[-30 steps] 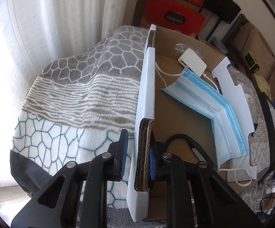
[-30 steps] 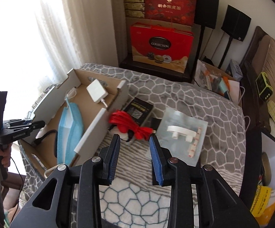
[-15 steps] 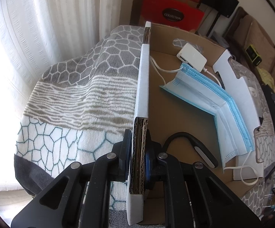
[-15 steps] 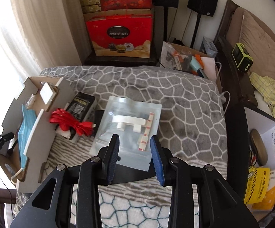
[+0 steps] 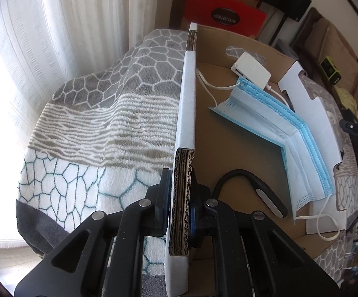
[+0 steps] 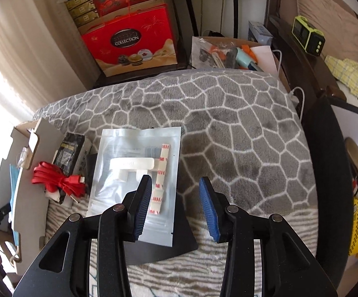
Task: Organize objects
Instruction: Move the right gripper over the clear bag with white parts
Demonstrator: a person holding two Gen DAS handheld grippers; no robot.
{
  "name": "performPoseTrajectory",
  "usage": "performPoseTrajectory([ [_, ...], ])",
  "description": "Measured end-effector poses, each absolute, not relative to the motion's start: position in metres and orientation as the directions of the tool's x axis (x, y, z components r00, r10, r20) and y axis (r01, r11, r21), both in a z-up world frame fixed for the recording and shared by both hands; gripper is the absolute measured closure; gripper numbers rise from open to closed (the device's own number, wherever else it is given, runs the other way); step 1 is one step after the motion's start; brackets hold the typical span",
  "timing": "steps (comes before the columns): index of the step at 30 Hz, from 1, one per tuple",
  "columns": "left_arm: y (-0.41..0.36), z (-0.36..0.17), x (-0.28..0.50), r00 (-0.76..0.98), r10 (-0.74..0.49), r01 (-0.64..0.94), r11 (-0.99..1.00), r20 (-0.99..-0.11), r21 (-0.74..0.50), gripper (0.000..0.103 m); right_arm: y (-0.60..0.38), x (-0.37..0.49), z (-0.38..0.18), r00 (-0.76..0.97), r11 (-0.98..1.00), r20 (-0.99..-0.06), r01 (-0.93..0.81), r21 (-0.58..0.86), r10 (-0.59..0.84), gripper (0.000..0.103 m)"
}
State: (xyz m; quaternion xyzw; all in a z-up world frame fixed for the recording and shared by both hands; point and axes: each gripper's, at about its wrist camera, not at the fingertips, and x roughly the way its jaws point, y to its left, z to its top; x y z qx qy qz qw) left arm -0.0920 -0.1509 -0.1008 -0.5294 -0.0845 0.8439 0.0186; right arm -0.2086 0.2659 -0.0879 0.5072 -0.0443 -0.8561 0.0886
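Grey-and-white plush blanket with a honeycomb pattern [image 6: 240, 128] covers the whole work surface. On its left side sits an open brown corrugated cardboard box with white-faced walls [image 5: 228, 136]; in the right wrist view the same box [image 6: 25, 188] shows at the left edge. The left gripper [image 5: 180, 203] is clamped on the near end of the box's left wall, its blue pads pressing the corrugated edge from both sides. Inside the box, a stack of light blue pleated face masks [image 5: 285, 138] leans against the right wall, a white square charger with a white cable [image 5: 252, 70] lies at the far end, and a curved black strap-like piece with a white end [image 5: 253, 185] rests on the floor near the gripper.

Beside the box on the blanket lies a clear zip bag holding white plastic parts and adhesive strips [image 6: 139, 173], partly on top of a flat black sheet [image 6: 169, 245]. Left of the bag is a small black packet [image 6: 67, 153] and a bundled red flat cable [image 6: 55, 180], just beside the box wall.

The right gripper [image 6: 175, 208] hangs over the bag's lower right corner, its jaws having just been opening, nothing pressed between the pads
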Motion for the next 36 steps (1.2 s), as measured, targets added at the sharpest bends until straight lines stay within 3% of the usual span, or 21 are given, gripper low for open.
performPoseTrajectory([
  [6, -0.151, -0.101, -0.092, -0.439, 0.12, 0.059, -0.985, -0.891, -0.161, 0.092, 0.26, -0.214, -0.092, -0.471, -0.975, -0.854, 0.122, 0.187, -0.223, 0.063],
  [12, -0.15, -0.101, -0.092, -0.439, 0.119, 0.059, -0.985, -0.891, -0.161, 0.092, 0.252, -0.209, -0.082, -0.503, -0.972, -0.833, 0.151, 0.179, -0.231, 0.078],
  [17, -0.15, -0.101, -0.092, -0.439, 0.12, 0.059, -0.985, -0.891, -0.162, 0.092, 0.245, -0.204, -0.069, -0.501, -0.955, -0.814, 0.191, 0.226, -0.293, 0.084],
  [23, -0.151, -0.101, -0.092, -0.437, 0.123, 0.061, -0.984, -0.891, -0.166, 0.092, 0.236, -0.204, -0.063, -0.528, -0.975, -0.823, 0.175, 0.136, -0.209, 0.084],
  [27, -0.152, -0.101, -0.092, -0.439, 0.123, 0.061, -0.984, -0.89, -0.166, 0.092, 0.249, -0.21, -0.075, -0.514, -0.982, -0.838, 0.14, 0.128, -0.183, 0.072],
  [35, -0.152, -0.101, -0.092, -0.438, 0.123, 0.062, -0.984, -0.89, -0.166, 0.092, 0.265, -0.211, -0.093, -0.48, -0.972, -0.846, 0.124, 0.199, -0.234, 0.072],
  [36, -0.152, -0.101, -0.093, -0.438, 0.122, 0.062, -0.984, -0.891, -0.165, 0.092, 0.263, -0.211, -0.091, -0.482, -0.972, -0.844, 0.132, 0.195, -0.235, 0.078],
])
